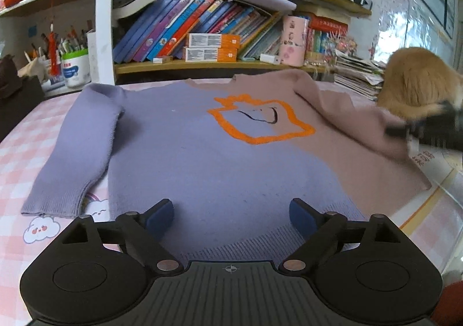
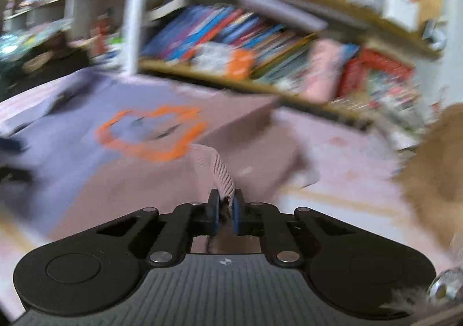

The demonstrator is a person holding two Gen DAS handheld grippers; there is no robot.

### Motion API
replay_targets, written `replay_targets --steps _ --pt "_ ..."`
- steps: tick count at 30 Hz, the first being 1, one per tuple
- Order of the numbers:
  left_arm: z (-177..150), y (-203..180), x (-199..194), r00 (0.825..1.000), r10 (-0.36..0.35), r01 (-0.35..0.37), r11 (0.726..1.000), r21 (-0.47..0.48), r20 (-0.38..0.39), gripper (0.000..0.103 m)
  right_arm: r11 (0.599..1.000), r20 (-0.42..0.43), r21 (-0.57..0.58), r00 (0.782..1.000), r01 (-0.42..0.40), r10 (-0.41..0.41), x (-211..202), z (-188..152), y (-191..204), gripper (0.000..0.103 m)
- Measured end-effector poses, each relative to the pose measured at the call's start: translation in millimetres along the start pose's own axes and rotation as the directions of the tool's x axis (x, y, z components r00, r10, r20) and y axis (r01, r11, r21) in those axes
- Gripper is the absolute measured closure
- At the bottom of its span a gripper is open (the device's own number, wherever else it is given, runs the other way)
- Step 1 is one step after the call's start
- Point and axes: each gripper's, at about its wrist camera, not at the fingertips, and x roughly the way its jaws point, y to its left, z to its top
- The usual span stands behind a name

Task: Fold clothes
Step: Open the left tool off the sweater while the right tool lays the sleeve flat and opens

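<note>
Left wrist view. The sweater (image 1: 208, 146), lilac on one half and dusty pink on the other, lies flat, front up, on the pink checked tabletop (image 1: 26, 149), its collar toward the far edge by the bookshelf (image 1: 202, 65) and its hem at the near edge. The left gripper (image 1: 231, 213) hovers over the hem with its fingers spread wide, grasping nothing. The lilac sleeve (image 1: 75, 152) lies along the body toward the near left corner. The pink sleeve (image 1: 347, 117) is lifted at the right edge, where the right gripper (image 1: 405, 132) shows as a dark blur.

Right wrist view (blurred by motion). The right gripper (image 2: 226, 210) is clenched on the ribbed cuff (image 2: 215, 169) of the pink sleeve, which runs forward from the fingers toward the sweater's orange motif (image 2: 150, 135), up and to the left. Judged from this, the right hand is placed to carry the sleeve across the body. A tan furry shape (image 2: 434, 158) sits at the right edge.
</note>
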Motion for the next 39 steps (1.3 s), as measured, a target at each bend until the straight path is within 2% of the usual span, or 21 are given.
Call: replay_targets --steps 2,4,7,10,16,18,19,20,24,27,30,32,33,35,36,37,38,39 --pt "0 1 0 1.0 -0.007 0.007 1.0 0.001 0.001 0.012 0.994 0.018 0.005 0.994 0.107 -0.107 -1 14 -31 0.095" --pt "0 1 0 1.0 -0.01 0.01 1.0 0.0 0.0 0.011 0.975 0.004 0.016 0.976 0.22 -0.22 4 21 -66 0.095" --pt "0 0 1 1.0 -0.009 0.009 1.0 0.008 -0.006 0.01 0.936 -0.07 0.055 0.937 0.347 -0.343 21 25 -124 0.095" --pt "1 -3 2 1.0 -0.001 0.001 1.0 0.028 -0.017 0.009 0.885 -0.135 0.061 0.882 0.462 -0.451 39 30 -172 0.095" --pt "2 -7 4 0.999 0.015 -0.013 0.998 0.055 -0.031 0.008 0.823 -0.198 0.071 0.817 0.563 -0.542 76 34 -225 0.093" --pt "3 -6 4 0.999 0.014 -0.012 0.998 0.056 -0.032 0.008 0.844 -0.186 0.126 0.848 0.522 -0.497 81 33 -232 0.08" --pt "3 -5 4 0.999 0.011 -0.009 0.999 0.053 -0.031 0.008 0.84 -0.158 0.142 0.849 0.524 -0.504 79 33 -230 0.058" --pt "3 -4 3 1.0 0.007 -0.006 0.999 0.048 -0.029 0.008 0.835 -0.129 0.158 0.849 0.527 -0.512 77 33 -228 0.044" --pt "0 10 -9 0.999 -0.015 0.016 1.0 -0.025 0.04 0.008 0.908 -0.099 0.223 0.935 0.356 -0.342 43 14 -184 0.042" --pt "1 26 -22 0.994 0.046 -0.038 0.995 -0.089 0.099 0.008 0.939 -0.07 0.268 0.976 0.215 -0.204 18 -1 -150 0.041" --pt "3 40 -28 0.986 0.112 -0.095 0.986 -0.134 0.124 0.008 0.949 -0.034 0.307 0.997 0.07 -0.063 -8 -16 -116 0.039" --pt "3 46 -31 0.983 0.137 -0.119 0.982 -0.149 0.12 0.011 0.944 -0.007 0.33 0.999 -0.027 0.031 -25 -26 -94 0.039" --pt "1 47 -31 0.983 0.146 -0.128 0.981 -0.148 0.115 0.011 0.947 -0.012 0.318 0.999 -0.044 0.051 -27 -29 -84 0.039" --pt "-1 48 -33 0.982 0.159 -0.143 0.979 -0.147 0.105 0.021 0.953 -0.024 0.293 0.996 -0.076 0.087 -29 -33 -64 0.041" --pt "-3 49 -34 0.983 0.156 -0.14 0.978 -0.154 0.101 0.038 0.955 -0.03 0.281 0.994 -0.092 0.105 -29 -35 -54 0.041" --pt "-4 51 -35 0.983 0.153 -0.136 0.978 -0.16 0.098 0.059 0.958 -0.042 0.269 0.993 -0.098 0.114 -28 -34 -48 0.042" --pt "-6 52 -36 0.984 0.15 -0.133 0.977 -0.164 0.094 0.066 0.961 -0.053 0.258 0.992 -0.099 0.117 -28 -33 -41 0.045" --pt "-7 53 -35 0.985 0.146 -0.129 0.978 -0.165 0.091 0.069 0.965 -0.064 0.247 0.992 -0.087 0.106 -25 -32 -37 0.046"
